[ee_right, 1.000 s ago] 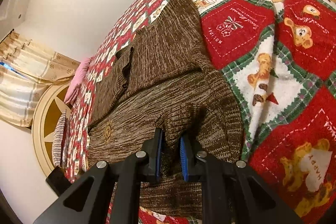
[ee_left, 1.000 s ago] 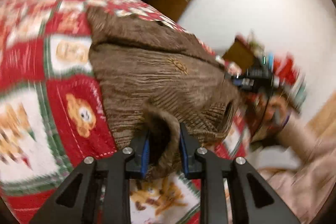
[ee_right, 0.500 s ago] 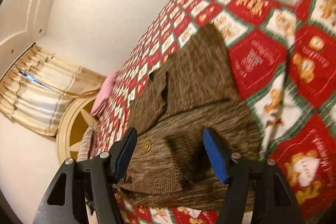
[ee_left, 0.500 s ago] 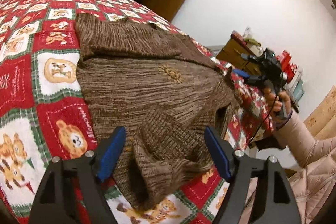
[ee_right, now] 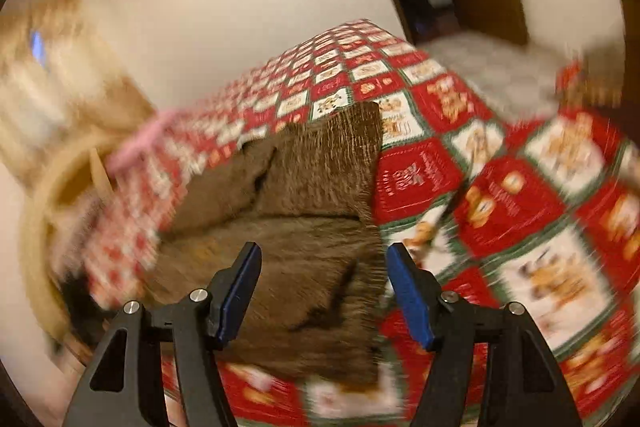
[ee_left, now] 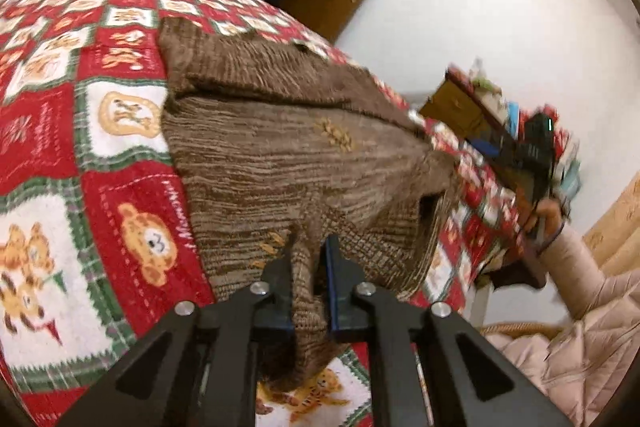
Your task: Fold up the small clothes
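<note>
Lying spread on the bed's red-and-white quilt (ee_left: 60, 155), the brown knit sweater (ee_left: 280, 155) has its near hem bunched between the pads of the left tool (ee_left: 308, 267) — clamped tight on it. The right tool (ee_right: 320, 291) gapes wide above the sweater's near edge — holding nothing.

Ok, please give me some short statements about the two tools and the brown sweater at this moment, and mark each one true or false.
1. The left tool is shut on a bunch of the brown sweater. True.
2. The right tool grips the sweater. False: its fingers stand wide apart with nothing pinched between them.
3. The sweater lies on a plain blue sheet. False: it lies on a red, white and green bear-print quilt.
4. A yellow emblem shows on the sweater. True.
</note>
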Tool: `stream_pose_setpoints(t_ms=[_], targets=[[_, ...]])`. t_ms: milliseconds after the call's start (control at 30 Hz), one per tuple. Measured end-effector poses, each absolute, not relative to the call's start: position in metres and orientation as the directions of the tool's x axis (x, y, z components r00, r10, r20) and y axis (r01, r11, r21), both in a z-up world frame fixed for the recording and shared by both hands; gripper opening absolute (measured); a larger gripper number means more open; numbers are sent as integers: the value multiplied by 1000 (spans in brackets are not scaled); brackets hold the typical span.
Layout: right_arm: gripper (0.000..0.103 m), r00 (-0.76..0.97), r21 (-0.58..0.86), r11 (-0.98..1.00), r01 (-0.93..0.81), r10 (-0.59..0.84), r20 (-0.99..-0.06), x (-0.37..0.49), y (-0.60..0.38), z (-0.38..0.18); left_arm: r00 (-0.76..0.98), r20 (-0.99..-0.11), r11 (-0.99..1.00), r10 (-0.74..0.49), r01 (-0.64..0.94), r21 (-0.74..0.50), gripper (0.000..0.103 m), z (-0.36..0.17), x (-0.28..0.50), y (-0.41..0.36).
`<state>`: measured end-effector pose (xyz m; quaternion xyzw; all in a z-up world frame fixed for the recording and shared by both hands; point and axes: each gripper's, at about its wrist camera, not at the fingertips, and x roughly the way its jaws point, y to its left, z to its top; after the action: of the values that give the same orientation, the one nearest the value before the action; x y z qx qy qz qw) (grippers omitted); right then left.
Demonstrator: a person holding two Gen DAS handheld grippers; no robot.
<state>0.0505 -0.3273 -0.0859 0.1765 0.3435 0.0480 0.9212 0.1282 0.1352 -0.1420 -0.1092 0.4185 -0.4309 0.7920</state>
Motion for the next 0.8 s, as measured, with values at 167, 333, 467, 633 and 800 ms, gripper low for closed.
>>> stream_pose_setpoints(t_ms=[167,333,467,633,800], targets=[[66,696,-44,997,-56,7,-718,50,-295,-100,276,-603,636,-748,555,-536,13,-148,137,133],[56,598,-209,959,-190,-56,-800,68,-267,-130,272,-611,635,-743,575,-516,27,-145,140,123],[41,549,-154,968,-200,-19,-835,97,-256,-143,302,-599,647,-741,558,-519,4,-144,145,118],[42,690,266,961,69,147,-709,117,-320,-124,380,-556,673,-739,459,-580,5,-152,149,137],[42,692,504,852,139,281,-665,101,-360,-131,360,-520,632,-775,445,-634,5,-163,142,150]])
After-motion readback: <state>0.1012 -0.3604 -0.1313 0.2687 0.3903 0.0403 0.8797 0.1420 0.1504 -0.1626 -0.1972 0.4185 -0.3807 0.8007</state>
